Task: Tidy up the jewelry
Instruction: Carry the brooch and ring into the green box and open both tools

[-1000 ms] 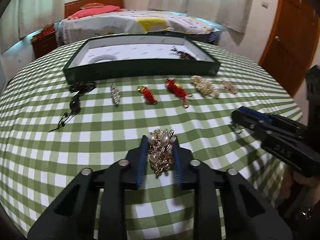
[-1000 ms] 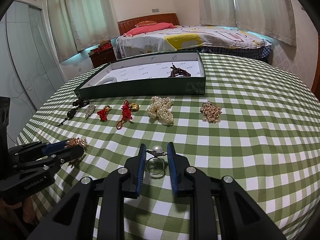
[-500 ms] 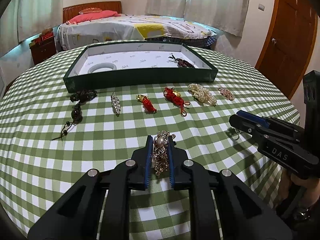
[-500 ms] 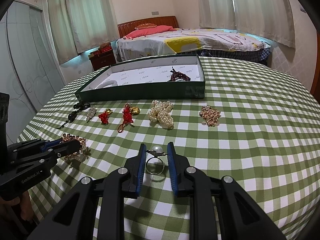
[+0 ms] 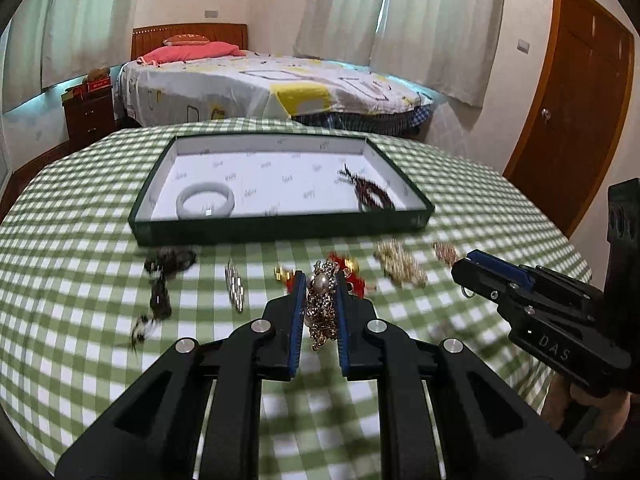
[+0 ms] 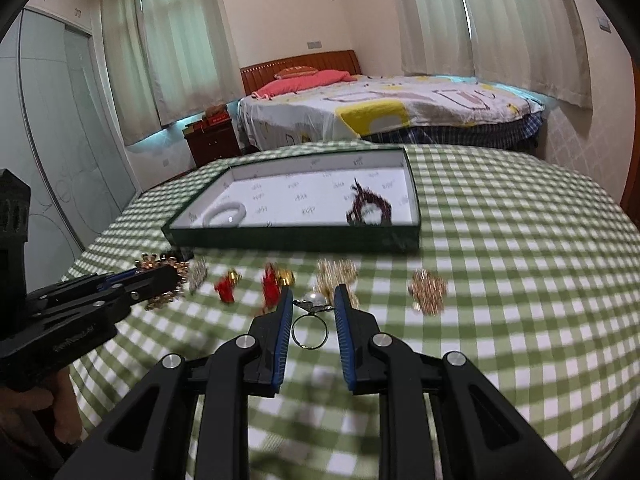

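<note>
Round desk [image 5: 80,360] under green-checked cloth, dark tray [image 5: 280,226] with white bangle [image 5: 206,202], loose jewelry before it, left tool [image 5: 319,312] clenched on gold pearl brooch [image 5: 320,300], right tool [image 6: 311,322] clenched on pearl ring [image 6: 310,330], bed [image 5: 260,88], curtains [image 6: 520,20], wooden door [image 5: 580,100] behind.

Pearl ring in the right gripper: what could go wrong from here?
The right gripper pinches the pearl ring only at its thin band; it could twist or slip out on the way to the green tray.

The gold chain brooch dangles below the left gripper and might snag the row of jewelry beneath.
</note>
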`<action>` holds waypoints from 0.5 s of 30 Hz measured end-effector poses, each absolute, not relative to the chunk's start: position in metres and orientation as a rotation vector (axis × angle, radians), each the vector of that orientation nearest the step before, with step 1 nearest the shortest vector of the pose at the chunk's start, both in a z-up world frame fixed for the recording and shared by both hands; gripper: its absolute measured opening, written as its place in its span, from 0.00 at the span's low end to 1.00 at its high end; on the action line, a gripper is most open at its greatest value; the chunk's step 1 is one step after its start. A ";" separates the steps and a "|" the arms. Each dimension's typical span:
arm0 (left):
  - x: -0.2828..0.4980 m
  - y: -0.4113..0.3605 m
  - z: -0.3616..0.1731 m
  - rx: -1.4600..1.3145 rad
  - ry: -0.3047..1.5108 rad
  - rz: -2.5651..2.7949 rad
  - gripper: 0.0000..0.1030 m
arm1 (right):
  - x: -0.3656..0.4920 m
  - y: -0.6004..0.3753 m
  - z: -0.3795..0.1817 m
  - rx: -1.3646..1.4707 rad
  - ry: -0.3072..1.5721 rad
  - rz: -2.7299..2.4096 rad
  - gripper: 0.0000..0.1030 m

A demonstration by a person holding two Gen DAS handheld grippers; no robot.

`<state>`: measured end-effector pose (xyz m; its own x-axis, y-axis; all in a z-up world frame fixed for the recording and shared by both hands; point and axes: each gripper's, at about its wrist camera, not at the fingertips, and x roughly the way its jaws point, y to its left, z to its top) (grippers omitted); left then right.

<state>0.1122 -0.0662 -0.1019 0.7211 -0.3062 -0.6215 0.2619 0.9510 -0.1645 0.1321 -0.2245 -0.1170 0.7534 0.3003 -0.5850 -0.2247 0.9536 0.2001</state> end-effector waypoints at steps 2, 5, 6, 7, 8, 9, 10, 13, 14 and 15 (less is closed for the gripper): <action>0.123 -0.066 -0.096 -0.068 0.681 -0.307 0.14 | 0.141 -0.222 -0.110 0.117 0.645 0.291 0.22; 0.140 -0.064 -0.087 -0.070 0.656 -0.297 0.14 | 0.157 -0.217 -0.100 0.105 0.621 0.293 0.22; 0.146 -0.064 -0.085 -0.072 0.649 -0.291 0.14 | 0.164 -0.215 -0.096 0.102 0.612 0.296 0.22; 0.155 -0.063 -0.082 -0.073 0.643 -0.284 0.14 | 0.171 -0.213 -0.092 0.099 0.603 0.298 0.22; 0.162 -0.063 -0.080 -0.075 0.640 -0.280 0.14 | 0.177 -0.211 -0.089 0.097 0.597 0.299 0.22; 0.169 -0.063 -0.080 -0.075 0.638 -0.275 0.14 | 0.183 -0.209 -0.087 0.095 0.592 0.302 0.22; 0.179 -0.063 -0.079 -0.077 0.638 -0.270 0.14 | 0.193 -0.206 -0.084 0.093 0.586 0.308 0.22; 0.203 -0.062 -0.078 -0.088 0.636 -0.258 0.14 | 0.212 -0.199 -0.080 0.077 0.574 0.315 0.22; 0.212 -0.062 -0.079 -0.089 0.637 -0.253 0.14 | 0.221 -0.196 -0.079 0.070 0.573 0.315 0.22; 0.220 -0.063 -0.080 -0.088 0.641 -0.250 0.14 | 0.230 -0.194 -0.080 0.068 0.576 0.317 0.22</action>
<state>0.2195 -0.0627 -0.0803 0.7727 -0.2572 -0.5803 0.2028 0.9663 -0.1584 0.2303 -0.1939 -0.0803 0.7916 0.3134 -0.5245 -0.2755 0.9493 0.1514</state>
